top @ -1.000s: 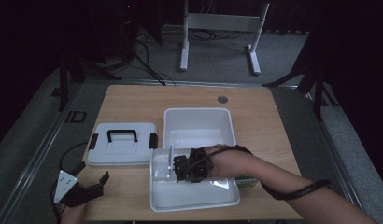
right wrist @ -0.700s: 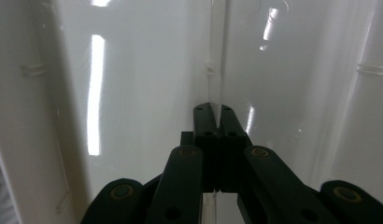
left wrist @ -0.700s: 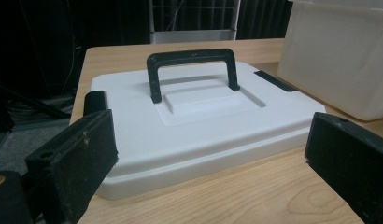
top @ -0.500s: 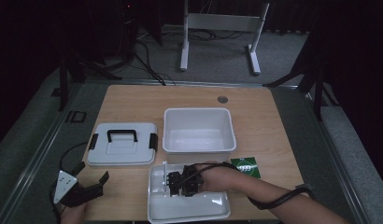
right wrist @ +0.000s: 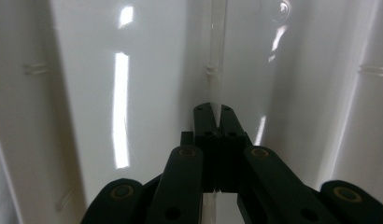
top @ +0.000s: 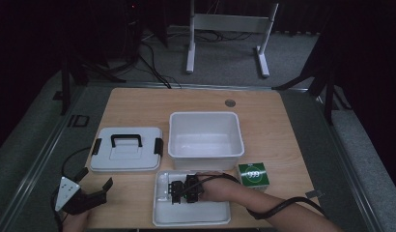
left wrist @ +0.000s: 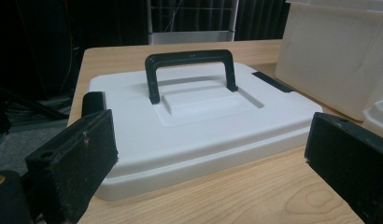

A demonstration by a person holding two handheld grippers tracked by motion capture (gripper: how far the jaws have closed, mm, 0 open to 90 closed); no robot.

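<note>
On the wooden table (top: 138, 104), the right gripper (top: 174, 191) reaches into a shallow white tray (top: 162, 217) that sits at about six o'clock of the tabletop, just in front of a deep white tub (top: 205, 152) near the centre. In the right gripper view its jaws are pinched tight on a thin upright rib (right wrist: 216, 56) that divides the tray (right wrist: 147, 70), the clear plastic edge caught between the two black tips. The left gripper (top: 92, 193) hovers at about seven o'clock near the table's front edge, its jaws spread wide with nothing between them. In the left gripper view they face a flat white lid (left wrist: 199, 121) with a black handle (left wrist: 189, 70), which lies at about nine o'clock, beside the tub. A small green box (top: 254, 175) stands at about four o'clock, just right of the tray, close to the person's right forearm.
</note>
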